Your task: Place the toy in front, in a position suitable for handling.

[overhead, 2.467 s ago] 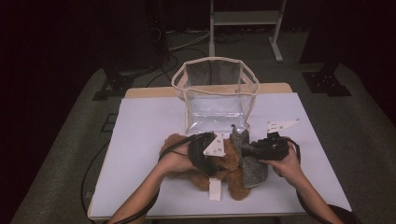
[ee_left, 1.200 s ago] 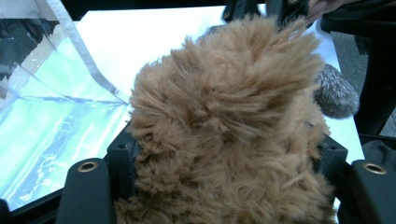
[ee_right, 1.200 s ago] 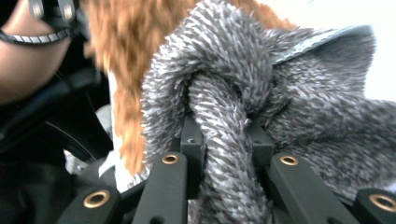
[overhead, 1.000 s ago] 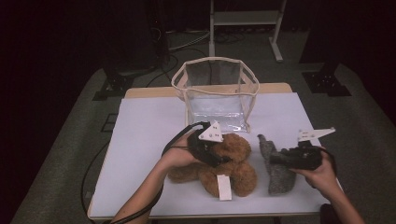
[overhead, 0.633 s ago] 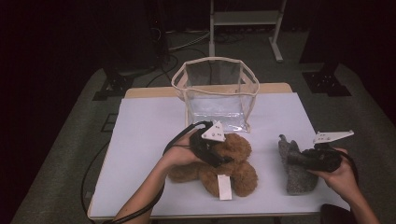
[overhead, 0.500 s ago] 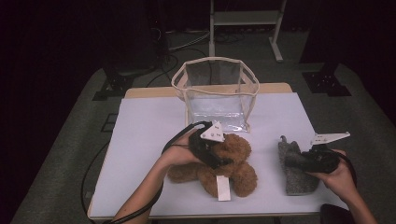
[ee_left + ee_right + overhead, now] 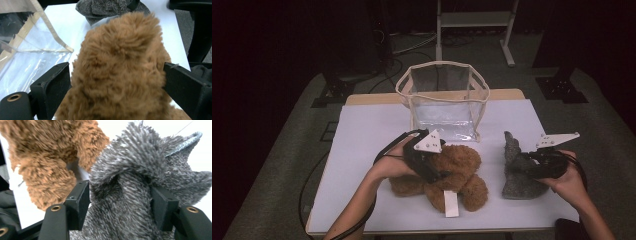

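White sheeting covers the table (image 7: 362,150), smooth and matte, with dark carpet and black stands around it. Nearest the person, a white fabric tag (image 7: 451,204) sticks out flat from the brown teddy bear (image 7: 452,175), a shaggy, curly-piled toy lying slumped on the table's near middle. And the left gripper (image 7: 428,159) is right on top of it! In the left gripper view its square black jaws stand either side of a rounded tuft of brown fur; they have just been opening, the fur still fills the gap and brushes both pads, and I cannot tell whether they still pinch it. A grey three-cornered plate rides on top of the gripper, its black cable looping back over the wrist.

Over to the right: the grey plush toy (image 7: 517,170), coarser stuff, a speckled grey-and-white pile with one pointed tip standing up, sits on the sheet well apart from the bear. The right gripper (image 7: 532,165) comes at it from the right edge; its jaws have just been opening too, and in the right gripper view they bracket a fold of that bristly fabric, the pads at its sides with no squeeze showing.

Farther back, just beyond the bear, stands the clear plastic bag (image 7: 443,102), boxy, glossy and crinkled, open at the top, its rim and seams bound in cream tape.
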`<state>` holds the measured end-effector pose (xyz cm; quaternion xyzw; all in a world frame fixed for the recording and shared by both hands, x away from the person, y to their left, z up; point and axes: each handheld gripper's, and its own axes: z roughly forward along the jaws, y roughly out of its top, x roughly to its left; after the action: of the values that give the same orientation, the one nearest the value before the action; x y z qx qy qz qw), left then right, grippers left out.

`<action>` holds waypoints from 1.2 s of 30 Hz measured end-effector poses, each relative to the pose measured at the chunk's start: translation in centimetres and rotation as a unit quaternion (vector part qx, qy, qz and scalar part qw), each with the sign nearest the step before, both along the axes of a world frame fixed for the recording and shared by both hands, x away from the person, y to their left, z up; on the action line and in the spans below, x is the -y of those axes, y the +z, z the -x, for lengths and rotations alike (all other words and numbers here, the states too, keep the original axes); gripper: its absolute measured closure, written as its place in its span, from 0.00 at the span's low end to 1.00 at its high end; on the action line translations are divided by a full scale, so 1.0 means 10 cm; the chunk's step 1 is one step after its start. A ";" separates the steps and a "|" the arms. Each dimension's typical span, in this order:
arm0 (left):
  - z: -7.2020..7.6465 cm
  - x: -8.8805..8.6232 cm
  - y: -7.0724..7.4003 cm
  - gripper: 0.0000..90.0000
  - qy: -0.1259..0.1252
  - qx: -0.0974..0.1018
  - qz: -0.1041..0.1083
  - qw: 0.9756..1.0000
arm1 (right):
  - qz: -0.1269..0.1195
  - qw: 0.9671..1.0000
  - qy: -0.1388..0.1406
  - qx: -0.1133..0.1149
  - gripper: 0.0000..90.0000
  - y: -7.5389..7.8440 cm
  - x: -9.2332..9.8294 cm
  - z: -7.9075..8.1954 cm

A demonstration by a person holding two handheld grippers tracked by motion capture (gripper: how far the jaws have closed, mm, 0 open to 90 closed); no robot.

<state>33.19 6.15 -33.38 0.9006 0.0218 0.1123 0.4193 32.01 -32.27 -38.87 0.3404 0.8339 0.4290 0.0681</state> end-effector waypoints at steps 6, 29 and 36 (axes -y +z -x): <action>0.00 -0.09 -0.04 0.10 0.004 -0.001 -0.001 1.000 | -0.008 1.000 -0.015 -0.013 0.41 -0.12 0.07 -0.05; 0.03 -0.31 -0.06 0.10 0.014 -0.001 0.005 1.000 | -0.075 0.997 0.032 0.007 0.39 -0.04 0.01 0.09; 0.06 -0.51 -0.11 0.08 0.028 0.001 0.014 1.000 | -0.090 0.990 0.104 0.028 0.32 0.14 -0.42 0.06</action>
<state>32.59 11.27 -34.48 0.8938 0.0478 0.1242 0.4283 31.43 -28.10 -37.50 0.2442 0.8208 0.5161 0.0154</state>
